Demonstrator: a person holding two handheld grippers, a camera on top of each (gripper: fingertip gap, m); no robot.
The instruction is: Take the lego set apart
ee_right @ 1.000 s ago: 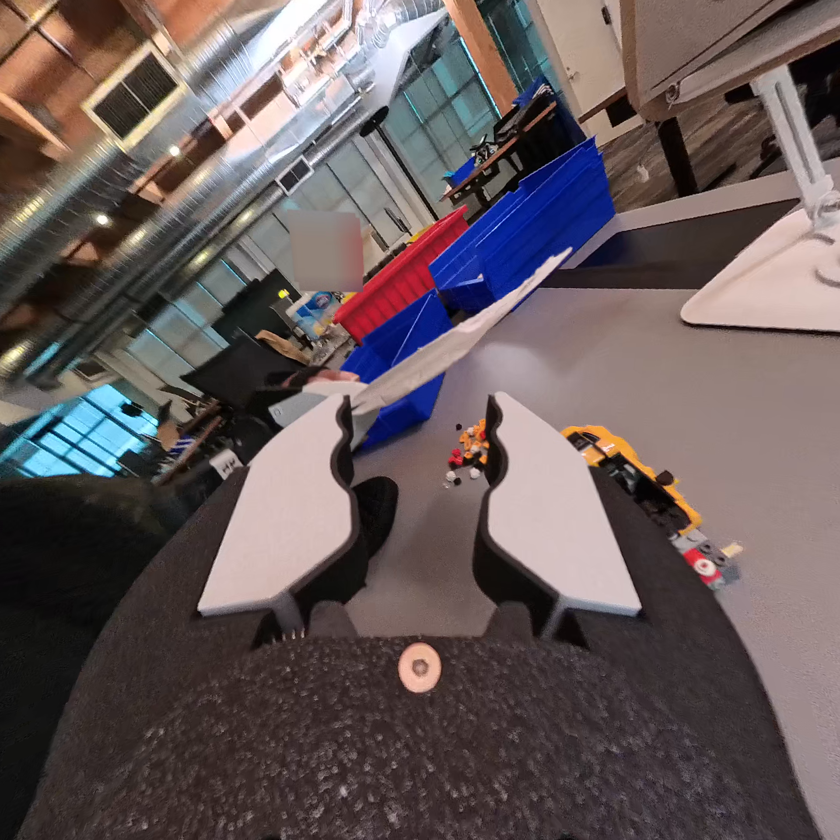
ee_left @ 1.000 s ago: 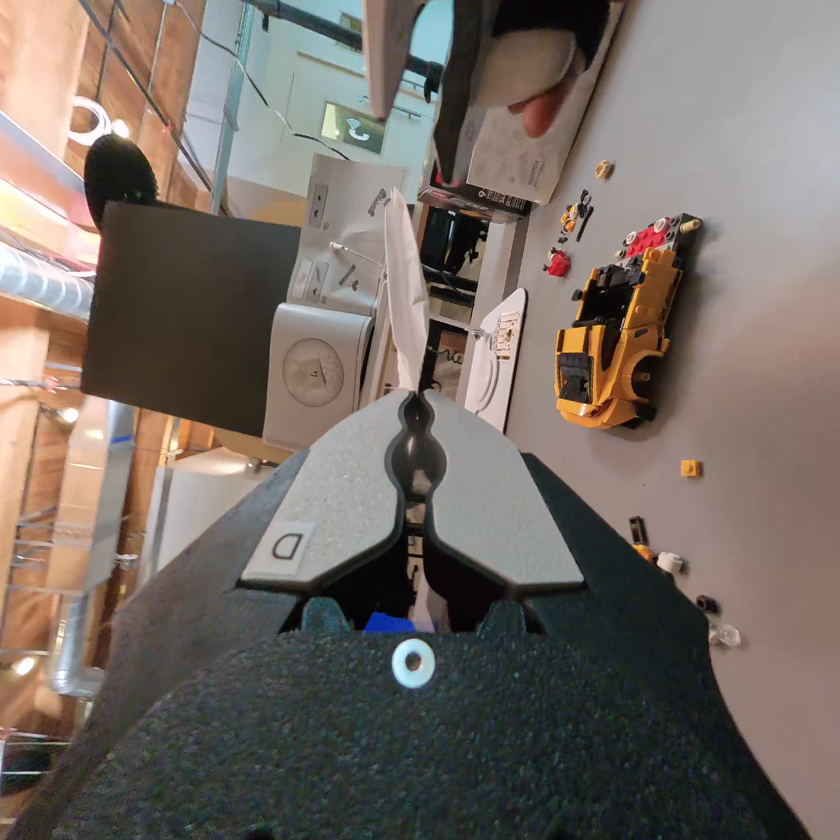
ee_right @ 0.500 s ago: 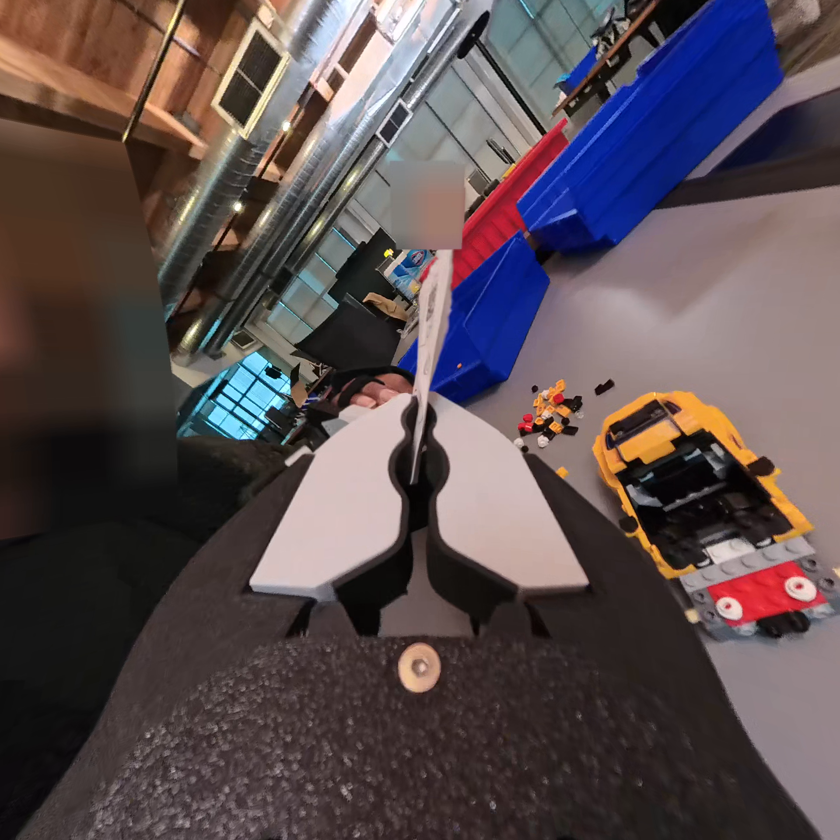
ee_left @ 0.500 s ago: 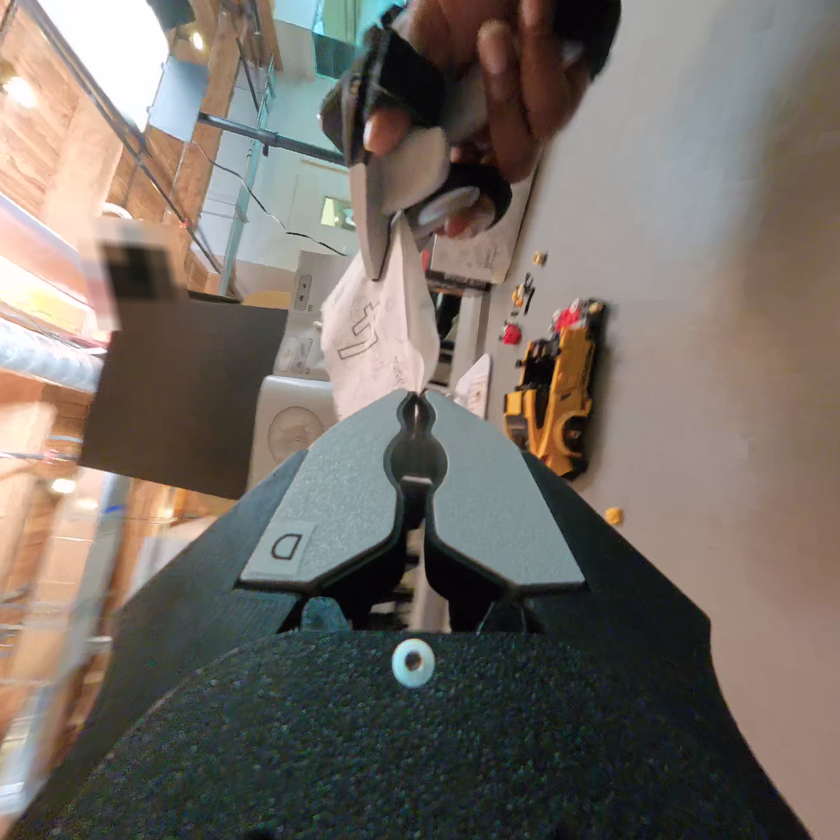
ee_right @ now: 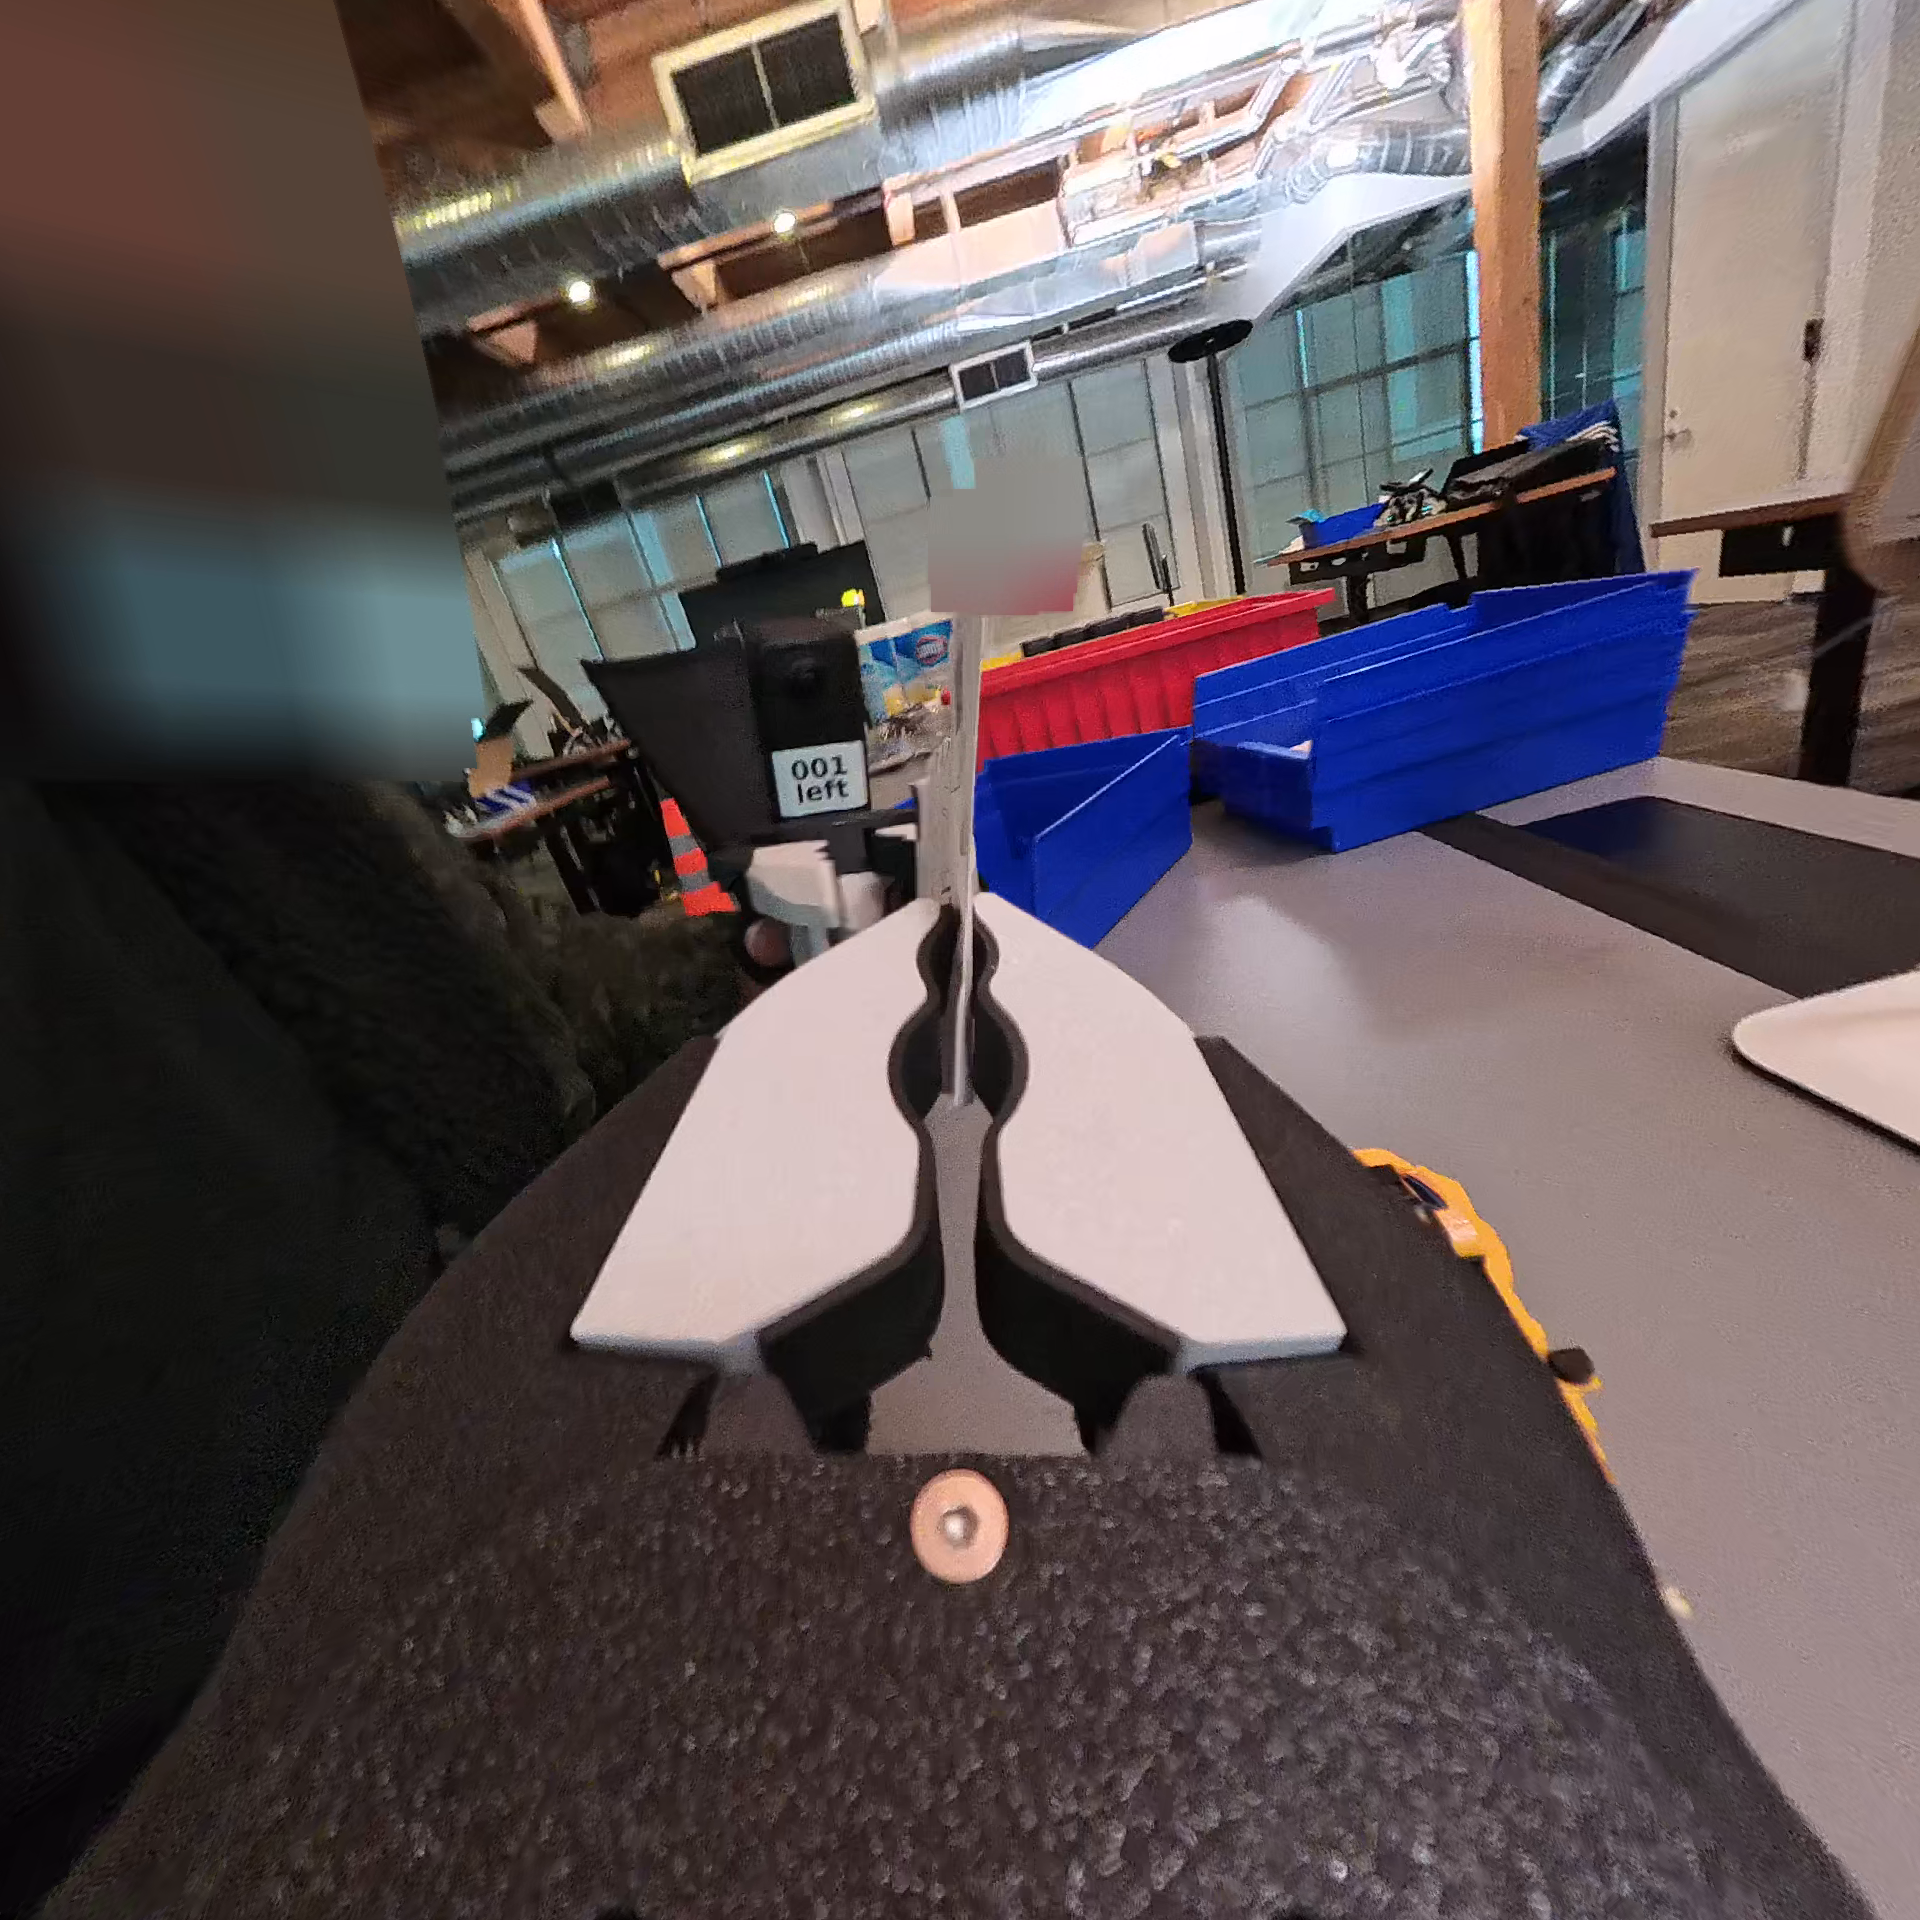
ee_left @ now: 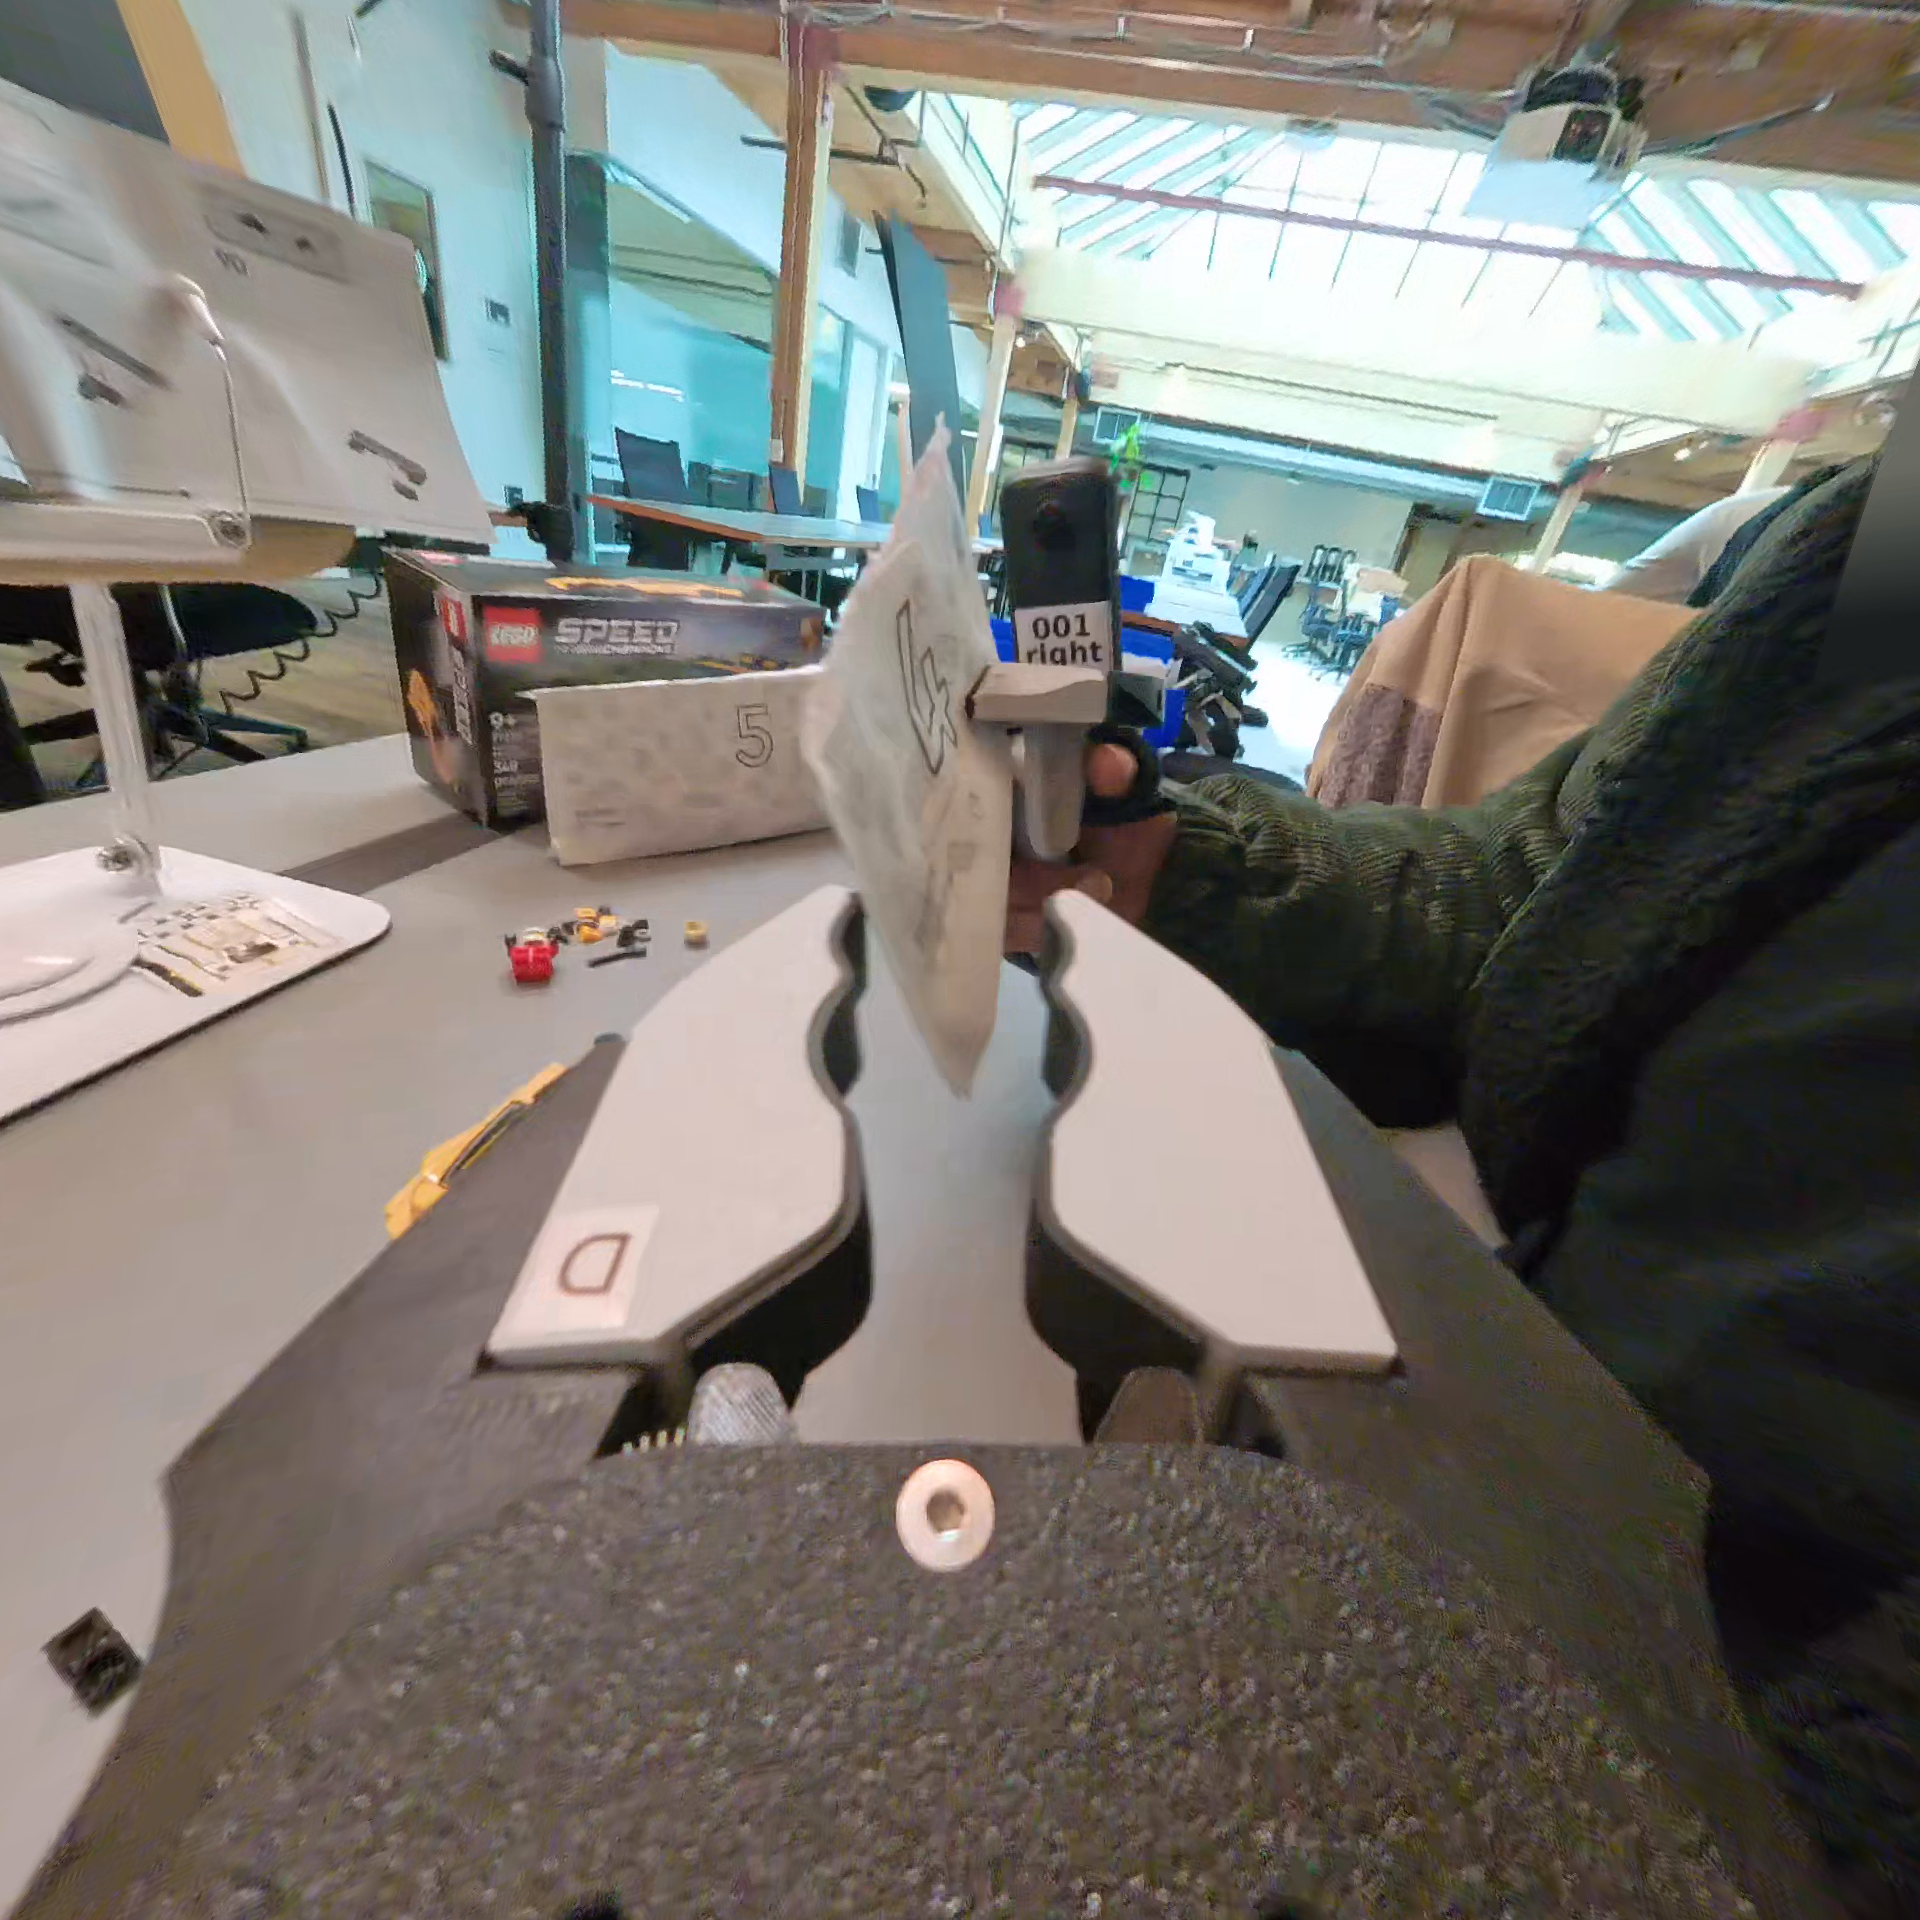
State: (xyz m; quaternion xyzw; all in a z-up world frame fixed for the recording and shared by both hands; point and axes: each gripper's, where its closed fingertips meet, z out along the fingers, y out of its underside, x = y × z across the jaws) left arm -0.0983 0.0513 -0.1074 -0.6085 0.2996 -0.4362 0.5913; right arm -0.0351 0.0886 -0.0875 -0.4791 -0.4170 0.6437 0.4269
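A white paper bag (ee_left: 914, 790) hangs upright above the grey table (ee_left: 260, 1143). My right gripper (ee_right: 961, 920) is shut on the bag's edge (ee_right: 964, 790); it also shows in the left wrist view (ee_left: 982, 707), held by a hand. My left gripper (ee_left: 951, 935) is open, with the bag's lower corner hanging between its fingers without touching them. The yellow lego car (ee_right: 1455, 1226) lies on the table right of the right gripper. Only a corner of the car (ee_left: 468, 1143) peeks out behind my left finger. Loose lego pieces (ee_left: 582, 935) lie beyond.
The lego box (ee_left: 582, 665) and a second white bag (ee_left: 675, 769) stand at the back. A white stand base (ee_left: 156, 956) sits at the left. Blue bins (ee_right: 1403, 727) and a red bin (ee_right: 1143, 675) lie past the table end. A sleeved arm (ee_left: 1455, 935) is on the right.
A second ago my left gripper held the bag and the right was open. The right shut on the bag, then the left opened and let go. Both views swung level.
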